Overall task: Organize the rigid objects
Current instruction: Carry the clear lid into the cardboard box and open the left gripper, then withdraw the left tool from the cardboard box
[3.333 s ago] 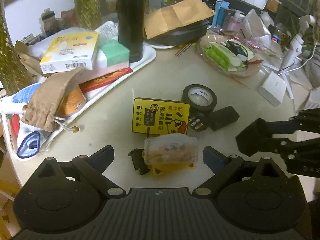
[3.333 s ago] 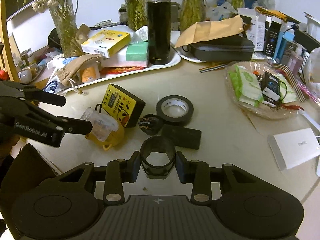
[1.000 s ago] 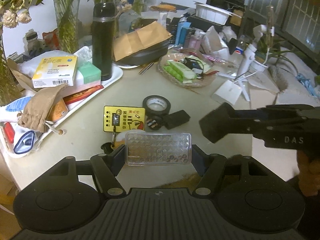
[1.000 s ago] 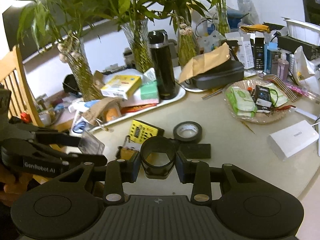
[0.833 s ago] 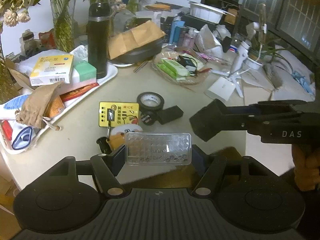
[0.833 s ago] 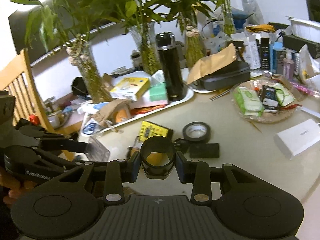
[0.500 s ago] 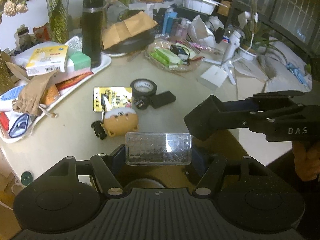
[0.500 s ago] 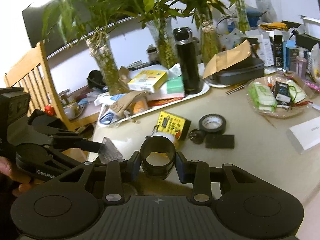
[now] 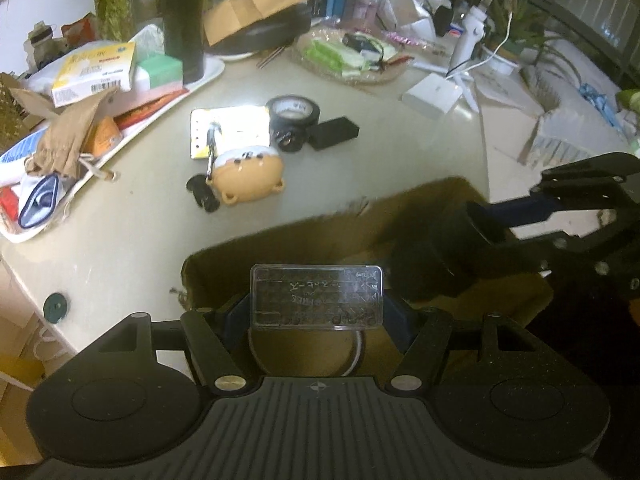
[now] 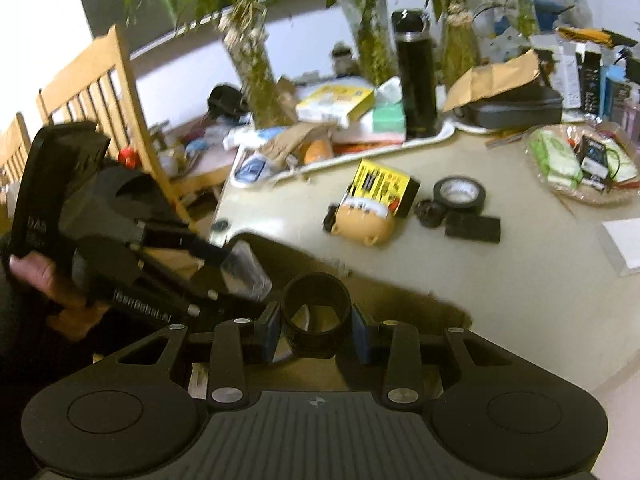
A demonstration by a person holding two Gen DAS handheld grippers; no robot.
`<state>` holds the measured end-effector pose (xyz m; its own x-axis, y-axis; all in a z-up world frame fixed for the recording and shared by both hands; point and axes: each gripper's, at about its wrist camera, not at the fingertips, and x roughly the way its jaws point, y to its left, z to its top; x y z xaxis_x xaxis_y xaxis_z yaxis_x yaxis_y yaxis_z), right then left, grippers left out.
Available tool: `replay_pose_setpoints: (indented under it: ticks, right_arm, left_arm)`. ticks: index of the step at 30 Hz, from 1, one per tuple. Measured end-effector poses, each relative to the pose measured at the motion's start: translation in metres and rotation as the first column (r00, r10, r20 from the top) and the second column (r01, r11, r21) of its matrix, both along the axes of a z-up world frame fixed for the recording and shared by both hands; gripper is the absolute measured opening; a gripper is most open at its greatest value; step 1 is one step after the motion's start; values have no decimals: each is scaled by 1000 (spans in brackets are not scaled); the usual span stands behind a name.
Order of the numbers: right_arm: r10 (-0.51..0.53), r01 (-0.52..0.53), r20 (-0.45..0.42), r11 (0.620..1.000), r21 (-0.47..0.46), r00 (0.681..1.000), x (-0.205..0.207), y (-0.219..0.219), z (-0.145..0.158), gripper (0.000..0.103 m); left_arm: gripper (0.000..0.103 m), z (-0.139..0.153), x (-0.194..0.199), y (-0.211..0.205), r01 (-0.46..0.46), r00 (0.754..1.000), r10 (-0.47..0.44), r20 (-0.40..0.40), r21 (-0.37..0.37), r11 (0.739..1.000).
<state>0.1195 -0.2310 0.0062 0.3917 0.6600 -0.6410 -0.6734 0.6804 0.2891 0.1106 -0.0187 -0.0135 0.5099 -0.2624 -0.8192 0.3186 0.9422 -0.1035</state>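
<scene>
Beyond my fingers the cluttered table (image 9: 140, 240) ends at a cardboard box (image 9: 320, 240); my left gripper (image 9: 316, 312) pinches a clear plastic case (image 9: 316, 298), my right gripper (image 10: 316, 326) a black ring (image 10: 316, 312).

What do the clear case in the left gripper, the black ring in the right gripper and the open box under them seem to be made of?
Clear case: likely hard transparent plastic; glossy, with a moulded grid.
Black ring: probably matte plastic or rubber; dull, no glare.
Open box: corrugated cardboard by its look; brown, with ragged edges.
</scene>
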Motion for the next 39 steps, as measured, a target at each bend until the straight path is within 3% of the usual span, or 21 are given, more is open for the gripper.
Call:
replay_pose_setpoints:
  ticks: [9, 10, 12, 14, 17, 27, 39]
  right_arm:
    - [38, -43, -44, 994, -105, 998, -7, 11, -15, 43]
    - [40, -44, -38, 993, -109, 998, -8, 11, -15, 47]
    - [40, -41, -17, 994, -104, 999, -10, 11, -14, 70]
    - [34, -33, 12, 995, -95, 999, -12, 10, -10, 87]
    - [29, -26, 36, 996, -82, 999, -13, 9, -7, 97]
    - [11, -5, 89, 998, -68, 996, -13, 10, 2, 103]
    - [-81, 97, 156, 990, -101, 984, -7, 13, 2, 103]
  left_arm:
    - [68, -9, -3, -4, 5, 999, -3, -44, 59, 998]
    - [68, -10, -4, -4, 8, 999, -5, -46, 62, 998]
    - [69, -10, -6, -5, 11, 999, -8, -46, 65, 998]
    - [71, -9, -7, -5, 12, 999, -10, -45, 62, 998]
    - [73, -8, -10, -4, 5, 999, -3, -35, 53, 999]
    - [73, 5, -13, 8, -71, 996, 71, 52, -1, 997]
    - [73, 14, -15, 23, -166, 973, 166, 161, -10, 986]
